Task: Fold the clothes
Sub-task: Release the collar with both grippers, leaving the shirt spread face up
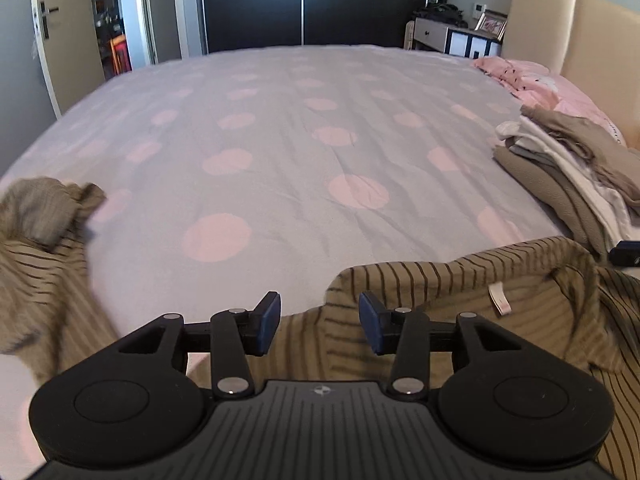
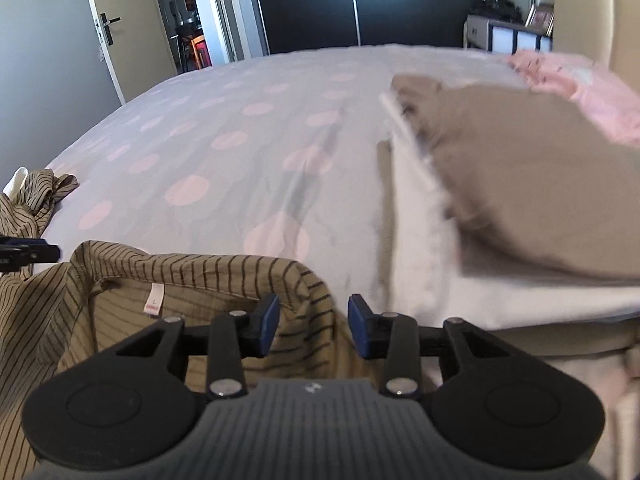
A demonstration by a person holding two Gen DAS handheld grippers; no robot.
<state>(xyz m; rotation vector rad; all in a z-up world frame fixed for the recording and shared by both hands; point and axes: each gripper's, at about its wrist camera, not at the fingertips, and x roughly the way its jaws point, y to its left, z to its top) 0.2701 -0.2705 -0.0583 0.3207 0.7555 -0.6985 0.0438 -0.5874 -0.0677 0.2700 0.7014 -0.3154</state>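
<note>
Your left tool (image 1: 319, 322) has its jaws parted about halfway, blue pads clear of any cloth; the striped shirt (image 1: 460, 300) lies under and past the gap, not pinched. Same on your right tool (image 2: 313, 324): jaws roughly half open, the shirt's collar edge (image 2: 312, 292) sits bunched below the gap, but the pads don't press on it. The shirt is tan with thin dark stripes, spread across the near edge of the bed (image 1: 280, 140), collar opening facing up with a white size label (image 2: 155, 299) visible inside the neck. One sleeve (image 1: 44, 216) is rumpled off to the left in your left view, blurred. In your right view the left tool's tip (image 2: 30, 254) shows at the left edge, just beside the shirt's shoulder. The bedsheet is grey with pink dots, mostly bare in the middle. A stack of folded clothes (image 1: 572, 168), beige and white, sits on the right side of the bed, just beside the shirt's right end. A pink pillow (image 1: 536, 80) lies beyond the stack against the headboard (image 1: 580, 40).
</note>
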